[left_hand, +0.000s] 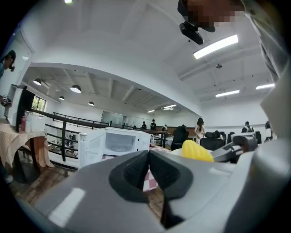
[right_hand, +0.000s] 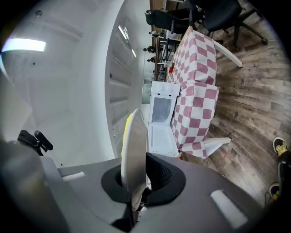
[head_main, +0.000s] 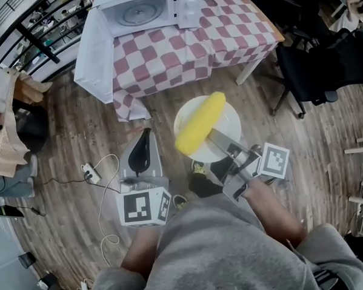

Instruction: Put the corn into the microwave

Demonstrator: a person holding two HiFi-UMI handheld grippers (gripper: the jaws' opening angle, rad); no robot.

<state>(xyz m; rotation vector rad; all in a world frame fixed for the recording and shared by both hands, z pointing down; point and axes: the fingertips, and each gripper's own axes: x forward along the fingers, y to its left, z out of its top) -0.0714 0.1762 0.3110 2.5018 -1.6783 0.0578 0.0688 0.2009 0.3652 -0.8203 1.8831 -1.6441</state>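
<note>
A yellow corn cob (head_main: 200,123) lies across a white plate (head_main: 228,117), carried above the wooden floor. My right gripper (head_main: 214,136) is shut on the plate's near rim. The right gripper view has the plate (right_hand: 135,150) edge-on between the jaws, with the corn (right_hand: 127,125) showing behind it. My left gripper (head_main: 143,140) is shut with nothing in it, to the left of the plate. Ahead, the white microwave (head_main: 141,11) stands on a red-and-white checked table (head_main: 224,36) with its door (head_main: 95,55) swung open to the left. In the left gripper view the microwave (left_hand: 119,142) shows its lit cavity, and the corn (left_hand: 196,151) is at the right.
Black office chairs (head_main: 314,68) stand to the right of the table. A power strip with a white cable (head_main: 89,173) lies on the floor at the left. A dark railing (head_main: 36,40) runs along the upper left. The person's shoes (head_main: 198,169) are below the plate.
</note>
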